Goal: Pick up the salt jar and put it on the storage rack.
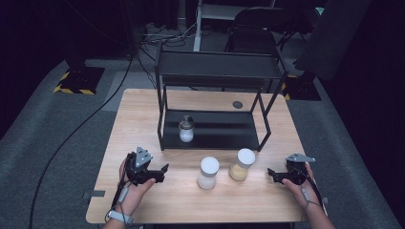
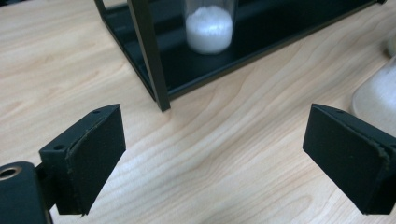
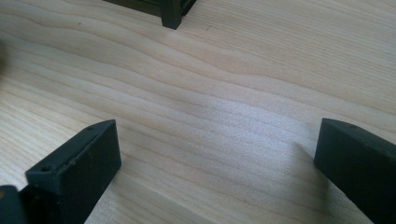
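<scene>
The left gripper (image 1: 160,172) rests low over the wooden table (image 1: 138,114) at its near left, held from behind by the person's hand, its jaws spread wide with nothing between them. The right gripper (image 1: 273,174) sits at the near right edge, pointing inward, jaws likewise spread and empty. Between the two stand a white-lidded jar of pale grains (image 1: 208,172) and, just beside it, a jar of yellowish grains (image 1: 242,164). Behind them a black two-tier rack (image 1: 217,71) holds a small glass jar (image 1: 186,129) on its lower shelf.
</scene>
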